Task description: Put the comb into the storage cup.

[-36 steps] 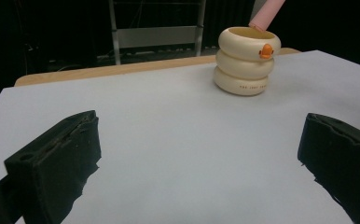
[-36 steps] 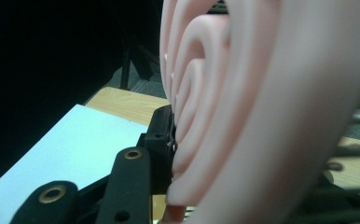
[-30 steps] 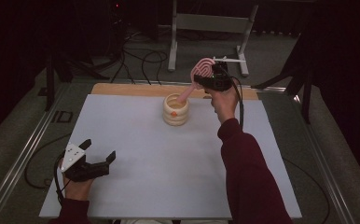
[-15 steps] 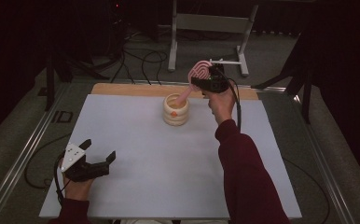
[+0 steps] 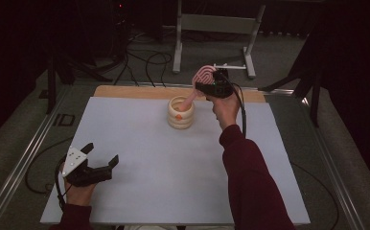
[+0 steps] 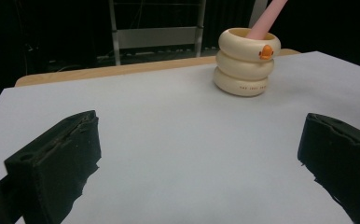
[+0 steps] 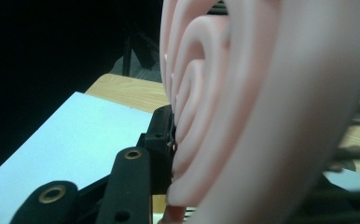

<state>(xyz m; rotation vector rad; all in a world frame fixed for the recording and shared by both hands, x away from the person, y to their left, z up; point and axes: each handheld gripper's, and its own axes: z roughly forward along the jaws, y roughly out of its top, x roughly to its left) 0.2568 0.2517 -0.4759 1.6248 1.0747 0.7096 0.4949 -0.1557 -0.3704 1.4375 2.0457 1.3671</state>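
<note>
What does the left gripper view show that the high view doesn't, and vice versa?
Left gripper view: the orange duck bill on the cream ringed holder, and small print on its bottom ring, seen between wide-apart black jaws.

High view: the right hand-held gripper clamped on the pink spiral head, the left hand-held gripper open near the table's near left, and both sleeves.

Both: the holder, the pink handle slanting into it, and the grey table top.

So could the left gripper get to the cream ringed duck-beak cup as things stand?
Probably yes: the left gripper is open, and bare white table lies between it and the cream ringed cup; it would need a long forward reach.
</note>
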